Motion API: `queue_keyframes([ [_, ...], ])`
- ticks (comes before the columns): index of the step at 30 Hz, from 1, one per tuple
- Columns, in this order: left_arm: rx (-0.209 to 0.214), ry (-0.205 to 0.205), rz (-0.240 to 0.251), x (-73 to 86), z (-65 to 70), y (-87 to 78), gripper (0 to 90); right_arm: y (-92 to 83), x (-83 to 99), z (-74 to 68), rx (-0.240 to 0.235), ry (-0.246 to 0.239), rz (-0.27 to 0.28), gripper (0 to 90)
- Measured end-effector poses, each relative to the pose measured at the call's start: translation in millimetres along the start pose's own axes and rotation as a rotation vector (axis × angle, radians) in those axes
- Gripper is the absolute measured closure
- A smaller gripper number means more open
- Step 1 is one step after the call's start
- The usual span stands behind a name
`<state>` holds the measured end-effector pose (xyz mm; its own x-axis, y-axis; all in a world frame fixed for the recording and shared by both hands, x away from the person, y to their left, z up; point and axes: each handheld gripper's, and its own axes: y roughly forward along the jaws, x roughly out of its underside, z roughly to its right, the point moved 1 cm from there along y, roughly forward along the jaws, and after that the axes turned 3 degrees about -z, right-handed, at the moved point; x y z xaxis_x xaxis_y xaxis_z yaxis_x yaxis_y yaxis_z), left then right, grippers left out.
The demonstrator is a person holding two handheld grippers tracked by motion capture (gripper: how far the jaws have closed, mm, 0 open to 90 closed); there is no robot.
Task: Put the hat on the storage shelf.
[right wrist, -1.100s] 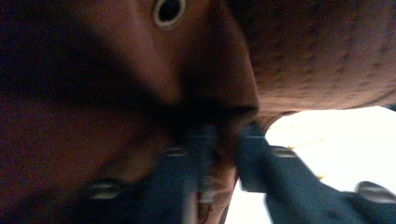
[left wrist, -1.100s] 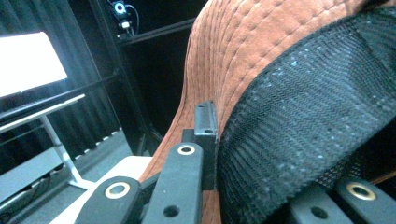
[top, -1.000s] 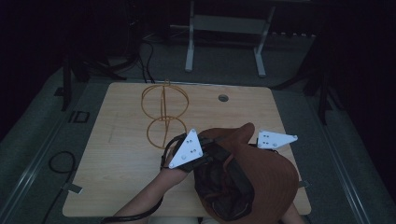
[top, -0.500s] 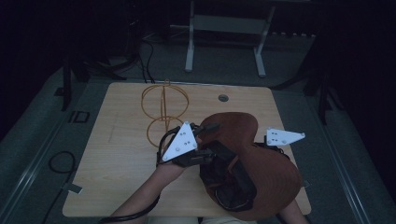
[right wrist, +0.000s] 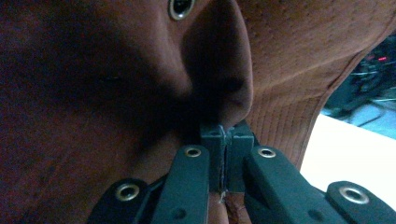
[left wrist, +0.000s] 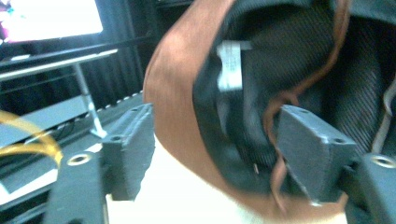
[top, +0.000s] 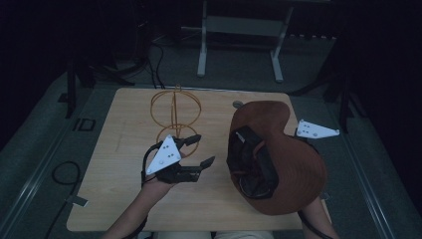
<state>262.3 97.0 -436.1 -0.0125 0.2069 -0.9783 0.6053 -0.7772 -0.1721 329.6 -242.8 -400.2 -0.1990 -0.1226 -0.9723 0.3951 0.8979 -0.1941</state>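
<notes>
A brown wide-brimmed hat (top: 286, 154) with dark lining (top: 251, 162) is tilted up over the table's right side, its inside facing left. My right gripper (right wrist: 226, 135) is shut on the hat's brown fabric; in the high view its grey plate (top: 316, 130) shows behind the brim. My left gripper (top: 205, 149) is at mid-table, a short gap left of the hat. Its jaws have just been opening and nothing is between them. The left gripper view looks past the open jaws at the hat (left wrist: 177, 93) and its white label (left wrist: 229, 65).
A gold wire stand (top: 175, 112) rises on the wooden table (top: 124, 199) just behind my left gripper, and its ring (left wrist: 28, 144) shows in the left gripper view. A small round grommet (top: 238, 104) sits near the far edge. A metal frame (top: 239, 30) stands beyond the table.
My left gripper has let go of the hat, opened and moved left. The right gripper has carried the hat right and tilted it up, showing more of the lining.
</notes>
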Motion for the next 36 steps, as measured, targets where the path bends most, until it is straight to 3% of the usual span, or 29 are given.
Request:
queue_keyframes([
  [4, -0.036, -0.039, -0.045, 19.9, -4.3, -9.3, 14.9, 3.9, -12.4, 11.1, 0.052, -0.011, 0.008, 88.6],
  [8, -0.085, -0.058, -0.101, 48.4, -6.1, -20.0, 8.6, 10.6, -24.7, 23.5, 0.085, -0.006, 0.024, 88.5],
  [17, -0.180, -0.151, -0.145, 107.0, -9.8, -49.8, 6.7, 40.1, -49.5, 52.8, 0.155, 0.018, 0.054, 88.5],
  [21, -0.211, -0.184, -0.125, 124.6, -7.0, -58.3, 6.7, 61.1, -64.9, 63.7, 0.210, 0.004, 0.049, 88.4],
  [30, -0.234, -0.193, -0.103, 132.1, -7.4, -64.7, 6.7, 121.5, -99.7, 75.4, 0.281, -0.035, 0.026, 88.4],
  [34, -0.236, -0.191, -0.100, 132.0, -7.9, -66.1, 6.7, 153.3, -114.4, 70.4, 0.319, -0.063, 0.007, 88.4],
  [36, -0.234, -0.194, -0.104, 132.9, -9.0, -66.8, 6.7, 166.6, -121.1, 66.0, 0.315, -0.078, -0.003, 88.4],
])
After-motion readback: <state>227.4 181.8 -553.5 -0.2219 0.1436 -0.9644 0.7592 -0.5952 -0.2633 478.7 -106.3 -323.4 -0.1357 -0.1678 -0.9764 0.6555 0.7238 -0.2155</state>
